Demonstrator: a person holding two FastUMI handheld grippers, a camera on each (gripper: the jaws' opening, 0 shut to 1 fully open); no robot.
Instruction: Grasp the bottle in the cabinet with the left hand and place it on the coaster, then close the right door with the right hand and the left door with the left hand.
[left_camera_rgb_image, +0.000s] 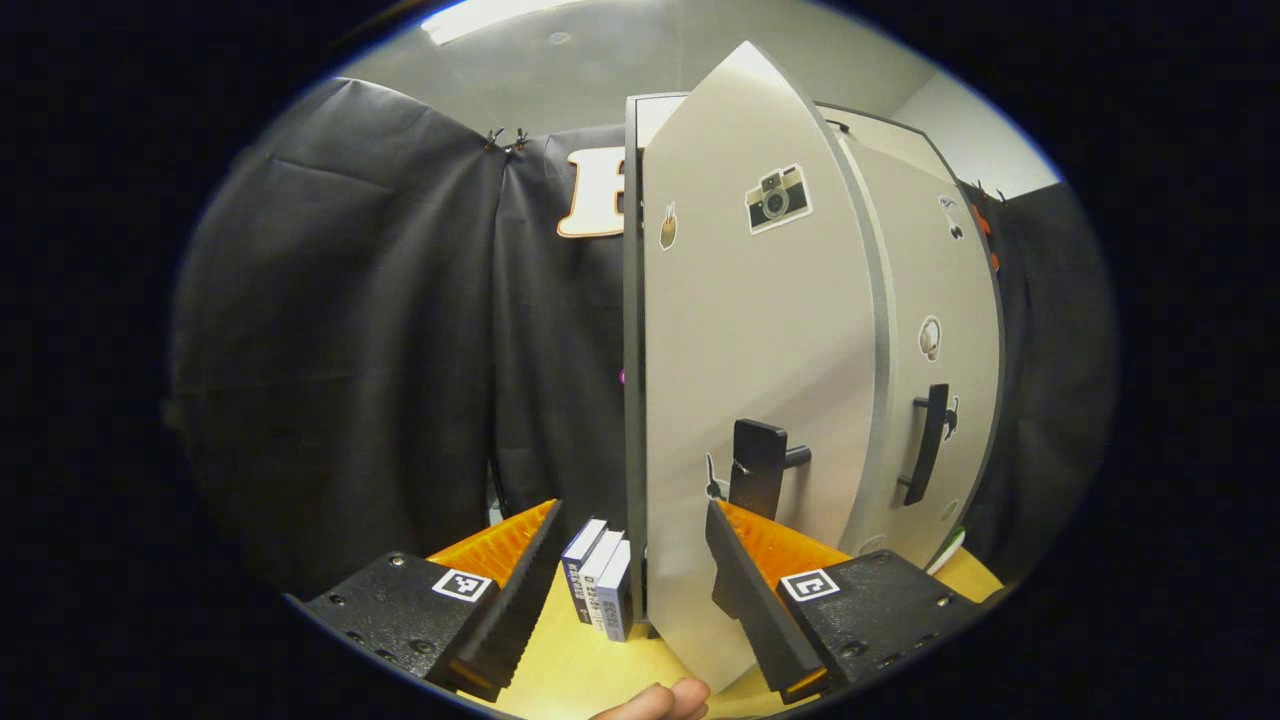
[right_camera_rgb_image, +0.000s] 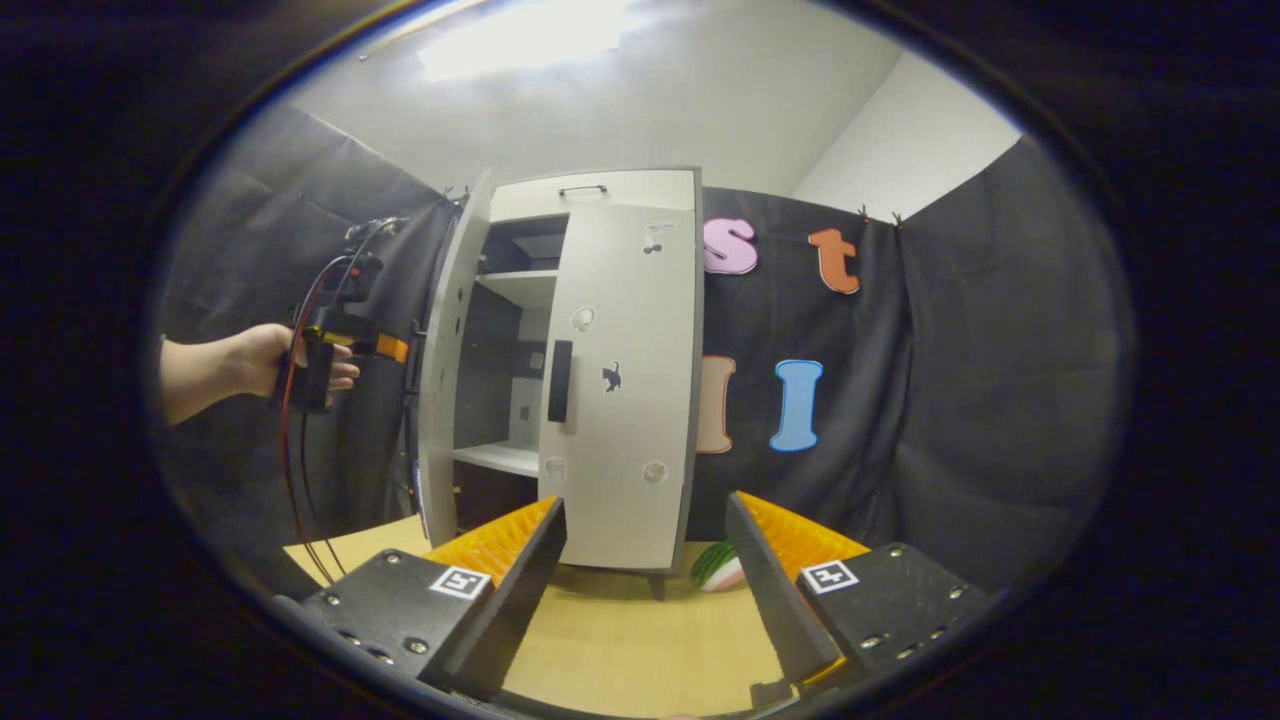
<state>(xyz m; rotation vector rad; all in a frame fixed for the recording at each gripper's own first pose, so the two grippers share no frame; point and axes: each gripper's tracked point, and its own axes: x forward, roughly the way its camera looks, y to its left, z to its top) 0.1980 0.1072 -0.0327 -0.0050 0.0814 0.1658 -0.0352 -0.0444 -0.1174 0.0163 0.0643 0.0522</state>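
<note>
Booth tabletop (right_camera_rgb_image: 620, 640) | R door (right_camera_rgb_image: 620, 390) seen shut | L door (left_camera_rgb_image: 760, 380) ajar, L gripper (left_camera_rgb_image: 630, 590) held agape behind it for push | R gripper (right_camera_rgb_image: 640, 590) parked back, agape, empty

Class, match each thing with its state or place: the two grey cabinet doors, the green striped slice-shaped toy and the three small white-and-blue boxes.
Things:
1. left grey cabinet door
2. right grey cabinet door
3. green striped slice-shaped toy
4. three small white-and-blue boxes

States or places:
A. shut
B. on the wooden table, near the right door's bottom corner
C. swung open
D. standing by the cabinet, at its left side wall

Pairs: 1-C, 2-A, 3-B, 4-D
</note>
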